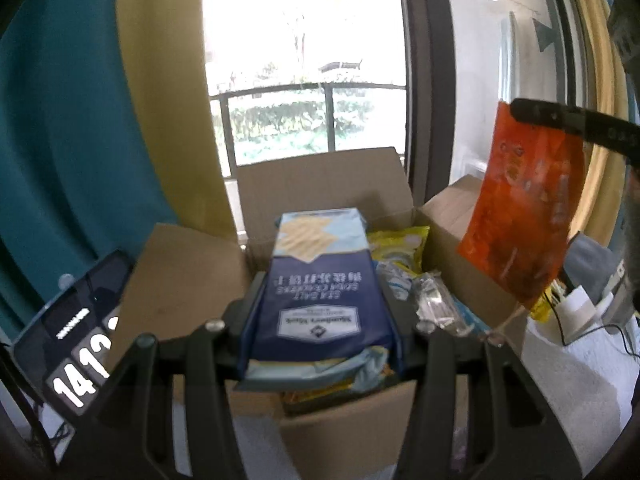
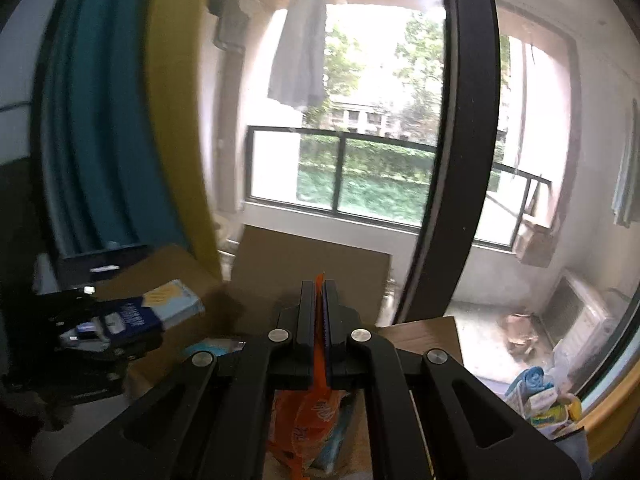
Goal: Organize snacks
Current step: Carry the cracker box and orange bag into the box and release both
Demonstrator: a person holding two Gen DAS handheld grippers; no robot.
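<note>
Left tongs clamped on a blue soda cracker box above an open cardboard box, right tongs pinching an orange snack bag, window behind.

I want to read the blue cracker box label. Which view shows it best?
The left wrist view: the blue cracker box fills the centre, label facing the camera, though upside down. In the right wrist view it is small, blurred, far left.
</note>
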